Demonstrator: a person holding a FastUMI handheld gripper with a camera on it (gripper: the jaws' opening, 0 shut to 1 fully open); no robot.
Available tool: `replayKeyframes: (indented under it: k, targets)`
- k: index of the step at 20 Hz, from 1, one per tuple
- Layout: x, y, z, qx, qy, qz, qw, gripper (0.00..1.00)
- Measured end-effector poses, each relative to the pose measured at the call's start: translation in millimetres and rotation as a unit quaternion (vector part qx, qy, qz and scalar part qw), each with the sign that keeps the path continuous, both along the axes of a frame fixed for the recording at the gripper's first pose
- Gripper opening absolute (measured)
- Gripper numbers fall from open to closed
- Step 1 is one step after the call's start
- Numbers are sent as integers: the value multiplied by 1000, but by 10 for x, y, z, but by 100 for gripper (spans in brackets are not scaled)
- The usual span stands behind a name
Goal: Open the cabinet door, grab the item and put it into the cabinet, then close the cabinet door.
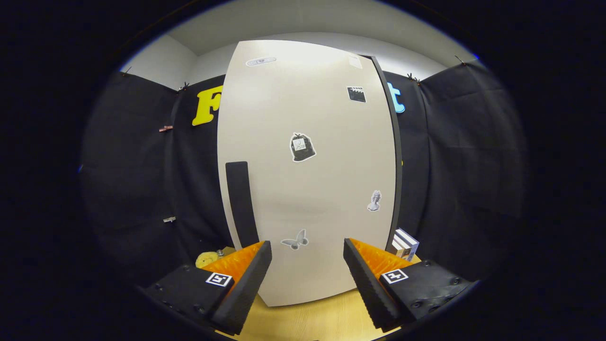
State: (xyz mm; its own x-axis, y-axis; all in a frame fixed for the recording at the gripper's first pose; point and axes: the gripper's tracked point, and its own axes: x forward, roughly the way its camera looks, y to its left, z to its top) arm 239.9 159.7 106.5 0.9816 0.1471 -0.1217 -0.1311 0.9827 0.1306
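The cabinet door (307,180) stands shut, a tall pale panel facing the gripper (307,251) squarely, and everything else is best placed against it. Its long dark handle (241,203) runs upright near the door's left edge, in the lower half. Several stickers dot the panel: a dark bag-shaped one (302,147) near the middle, a small clapperboard one (356,94) high toward the right edge, a pale oblong one (261,61) near the top left, a little figure (374,201) low on the right, and a grey butterfly (295,240) near the bottom.

The gripper's fingers are spread wide apart and hold nothing (the butterfly sticker and a broad stretch of door show in the gap between them). Whether the fingertips touch the panel cannot be told. The left finger's tip sits just below the foot of the handle.

The door stands on a light wooden tabletop (312,319), which shows below its bottom edge, between the fingers. To the left of the door, low down beside the left finger, a small yellow soft-looking item (207,259) lies on the table, partly hidden. To the right of the door, just beyond the right finger, a few boxes (405,244) stand together on the table, close to the door's dark right edge.
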Motion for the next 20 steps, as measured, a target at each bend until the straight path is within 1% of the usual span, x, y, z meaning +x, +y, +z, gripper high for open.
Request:
replayKeyframes:
  k: [5, 9, 14, 20]
  targets:
    - [-170, -123, -111, -1, 6, 24, 1000, 98]
    - [-199, -226, -127, 5, 5, 31, 999, 98]
    - [-147, -374, -96, 4, -2, 24, 1000, 98]
    - [-27, -453, -154, 7, 3, 2, 1000, 99]
